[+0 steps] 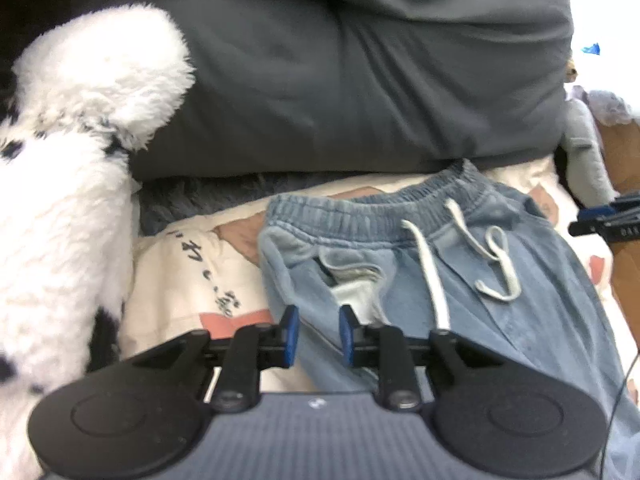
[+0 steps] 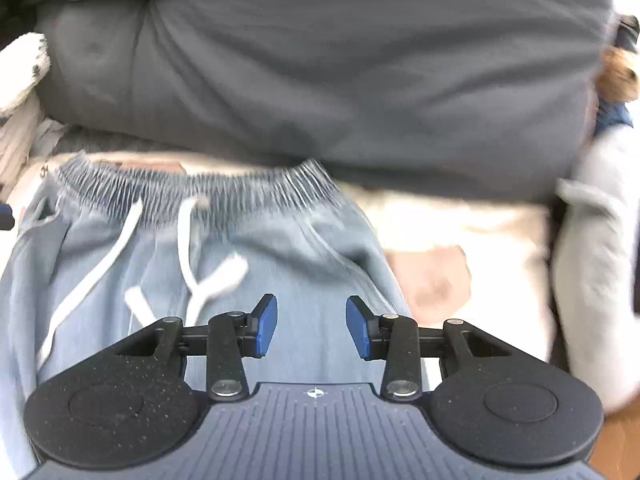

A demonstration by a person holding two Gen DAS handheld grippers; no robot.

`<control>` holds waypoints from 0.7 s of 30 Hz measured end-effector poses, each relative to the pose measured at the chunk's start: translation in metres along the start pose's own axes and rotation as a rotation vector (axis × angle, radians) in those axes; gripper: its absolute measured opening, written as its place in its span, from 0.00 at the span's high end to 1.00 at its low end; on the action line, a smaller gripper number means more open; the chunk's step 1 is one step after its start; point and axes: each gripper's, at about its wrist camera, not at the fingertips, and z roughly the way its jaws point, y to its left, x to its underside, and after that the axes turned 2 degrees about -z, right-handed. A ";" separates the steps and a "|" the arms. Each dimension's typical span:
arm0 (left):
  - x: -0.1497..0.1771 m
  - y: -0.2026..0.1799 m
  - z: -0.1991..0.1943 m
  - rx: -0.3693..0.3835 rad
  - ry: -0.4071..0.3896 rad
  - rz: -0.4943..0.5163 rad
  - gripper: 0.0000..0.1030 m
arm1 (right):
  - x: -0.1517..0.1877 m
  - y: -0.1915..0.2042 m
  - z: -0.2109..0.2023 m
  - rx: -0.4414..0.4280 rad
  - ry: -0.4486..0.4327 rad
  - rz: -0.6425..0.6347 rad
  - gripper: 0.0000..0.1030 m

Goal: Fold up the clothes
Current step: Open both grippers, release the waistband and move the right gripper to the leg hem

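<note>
Blue trousers [image 1: 460, 280] lie flat on the bed, waistband [image 2: 192, 196] toward the grey pillow [image 1: 340, 80]. Left tool [image 1: 318, 334] narrowly parted, right tool [image 2: 311, 328] wide apart; both hold nothing. Advice: pinch the waistband corners evenly, clear of the drawstring [image 1: 430, 276].

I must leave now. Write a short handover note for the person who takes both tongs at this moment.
Left tongs: open, holding nothing, over the left edge of the blue pants near the pocket.
Right tongs: open, holding nothing, over the pants below the waistband.
The pants lie flat on the printed bed cover, waistband toward the grey pillow, white drawstring loose on top.
Done: no fold visible.
Left: grasp and fold the pants.
</note>
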 end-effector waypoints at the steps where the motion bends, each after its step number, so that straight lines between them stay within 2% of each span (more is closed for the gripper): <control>1: 0.002 -0.003 -0.003 0.005 0.002 0.004 0.75 | 0.008 -0.003 -0.005 0.010 0.003 0.013 0.56; 8: 0.012 -0.025 -0.021 0.039 0.028 0.024 0.74 | 0.064 -0.026 -0.073 0.090 0.012 0.120 0.56; 13: 0.015 -0.046 -0.028 0.056 0.053 0.041 0.74 | 0.116 -0.033 -0.137 0.136 0.007 0.205 0.56; 18: 0.018 -0.070 -0.022 0.031 0.125 0.075 0.72 | 0.184 -0.044 -0.197 0.186 -0.013 0.335 0.56; 21: 0.019 -0.082 -0.020 0.043 0.153 0.092 0.72 | 0.234 -0.047 -0.235 0.229 -0.026 0.433 0.56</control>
